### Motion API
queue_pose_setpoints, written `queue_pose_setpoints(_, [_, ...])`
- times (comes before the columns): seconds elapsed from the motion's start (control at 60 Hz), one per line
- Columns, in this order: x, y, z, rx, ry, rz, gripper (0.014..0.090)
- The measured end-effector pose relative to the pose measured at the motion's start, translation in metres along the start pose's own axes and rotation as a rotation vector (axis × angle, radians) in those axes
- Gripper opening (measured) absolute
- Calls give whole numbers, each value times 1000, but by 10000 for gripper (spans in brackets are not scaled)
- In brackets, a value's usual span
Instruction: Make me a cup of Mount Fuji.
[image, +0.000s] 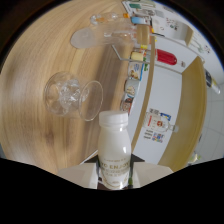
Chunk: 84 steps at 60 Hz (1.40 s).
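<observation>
With the gripper (114, 176) clamped on the lower body of a white milk bottle (114, 145), both fingers pressing its labelled sides, I read this as the milk stage of the drink: bottle's in hand, carried w/ the whole view tilted, cap (113, 118) apparently on as far as I can tell. Fingers (80, 175) are narrow, set to bottle width, no gap visible either side. Bottle's neck points ahead, away from the fingers. Just beyond the bottle's cap and off to one side sits a clear stemmed glass (70, 95) on the wooden counter (45, 55); looks like ice or something clear inside, can't say for sure. Glass is near the bottle but not touching. Further beyond the bottle, past the glass, more clear glassware (102, 31) lies on the same counter, well apart from the bottle. To the bottle's other side, a row of small jars and cartons (134, 75) lines the counter's edge, w/ a red canister (167, 58) beyond them. Next move, my guess: cap needs to come off first if it's really on, then bring the bottle mouth over the glass rim & tip slowly, since the glass is light and stemmed and could topple if bumped.
</observation>
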Motion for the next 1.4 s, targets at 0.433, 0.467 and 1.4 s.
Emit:
queue_pose_setpoints(0.433, [13, -7, 3, 25, 31, -66, 480])
queue_pose_setpoints(0.467, [18, -6, 1, 36, 34, 0, 479])
queue_pose_setpoints(1.4, [-68, 1, 26, 92, -244, 1826, 490])
